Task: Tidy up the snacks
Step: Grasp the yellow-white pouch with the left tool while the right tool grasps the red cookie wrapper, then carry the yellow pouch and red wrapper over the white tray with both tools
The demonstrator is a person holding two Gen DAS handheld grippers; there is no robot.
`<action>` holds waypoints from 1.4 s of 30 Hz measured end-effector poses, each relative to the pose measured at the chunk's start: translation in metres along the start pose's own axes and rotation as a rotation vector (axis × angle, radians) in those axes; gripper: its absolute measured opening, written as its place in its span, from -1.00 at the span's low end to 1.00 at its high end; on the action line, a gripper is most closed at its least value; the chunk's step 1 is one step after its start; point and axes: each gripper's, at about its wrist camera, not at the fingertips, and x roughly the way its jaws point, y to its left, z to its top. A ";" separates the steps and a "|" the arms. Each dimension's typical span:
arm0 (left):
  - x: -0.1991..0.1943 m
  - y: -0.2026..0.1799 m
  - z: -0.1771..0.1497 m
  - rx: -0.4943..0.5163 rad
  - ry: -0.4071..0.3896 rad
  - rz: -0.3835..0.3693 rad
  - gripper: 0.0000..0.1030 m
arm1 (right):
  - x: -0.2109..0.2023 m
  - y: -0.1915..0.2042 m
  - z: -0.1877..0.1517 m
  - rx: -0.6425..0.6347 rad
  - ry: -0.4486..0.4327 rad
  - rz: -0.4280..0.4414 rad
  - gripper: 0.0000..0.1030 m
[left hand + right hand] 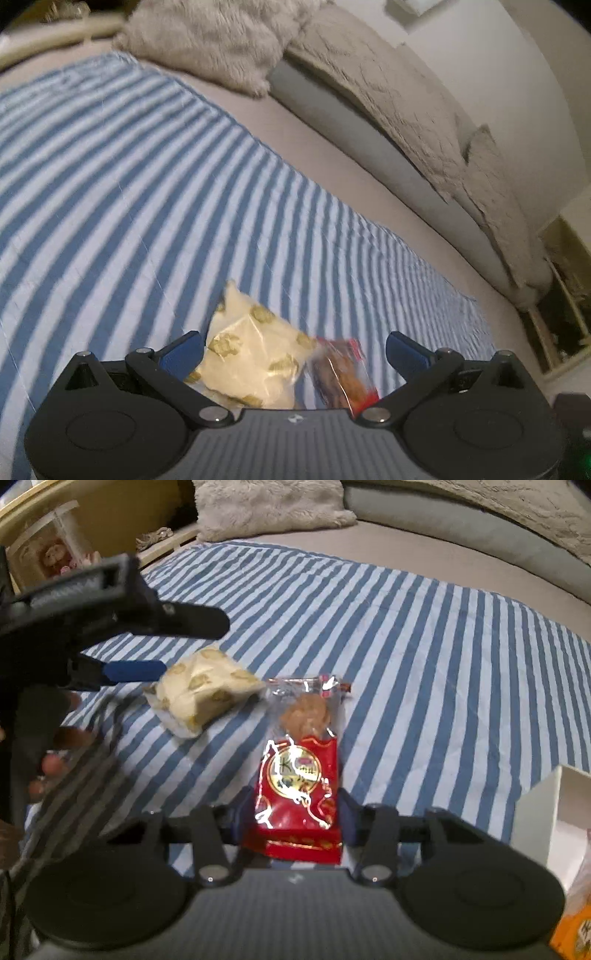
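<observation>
Snack pickup on a bed. Red packet (298, 794), a foil-and-clear wrapper with a round biscuit showing through its upper window, lies flat on the striped blue-and-white sheet (424, 657) with its long axis running from six to twelve o'clock in the right wrist view. Right gripper (293, 812) straddles the packet's lower, printed half; its blue pads sit against both long edges, so it appears closed on the packet, though blur leaves the firmness of contact uncertain. Cream packet (205, 694), printed with olive motifs, rests just beside the red one at about ten o'clock, the two nearly touching at their corners. Left gripper (295, 350) hangs above this pair with jaws spread wide and nothing pressed between them; the cream packet lies nearer its left pad. White box (546, 812), apparently the receptacle, stands at four o'clock of the red packet, with an orange packet (572, 934) low beside it. Fluffy pillow (266, 506) closes the scene at twelve o'clock.

Good practice for this step, judged from the layout: grip the stiff printed half rather than the thin clear end, squeeze lightly so the biscuit does not crack, lift straight up to clear the cream packet, then swing toward four o'clock.
</observation>
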 end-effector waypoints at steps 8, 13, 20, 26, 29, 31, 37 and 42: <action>-0.001 -0.016 -0.006 0.083 0.080 0.039 1.00 | -0.019 -0.013 -0.002 0.040 0.030 -0.007 0.02; 0.007 -0.037 -0.008 0.202 0.016 0.186 1.00 | -0.031 -0.016 -0.008 0.058 0.073 -0.006 0.02; 0.036 -0.048 -0.016 0.309 0.104 0.350 0.99 | -0.051 -0.009 -0.019 0.011 0.180 0.033 0.02; 0.040 -0.045 -0.014 0.263 0.092 0.373 0.83 | -0.055 -0.008 -0.024 -0.004 0.157 -0.009 0.18; 0.040 -0.043 -0.012 0.213 0.087 0.371 0.71 | -0.051 -0.007 -0.026 0.008 0.131 -0.016 0.22; 0.039 -0.042 -0.010 0.193 0.083 0.373 0.61 | -0.044 -0.005 -0.026 0.006 0.121 -0.012 0.22; 0.042 -0.044 -0.014 0.253 0.104 0.407 0.30 | -0.035 -0.006 -0.017 0.026 0.109 -0.011 -0.01; 0.035 -0.045 -0.010 0.218 0.098 0.407 0.11 | -0.030 0.002 -0.014 0.011 0.102 -0.027 -0.10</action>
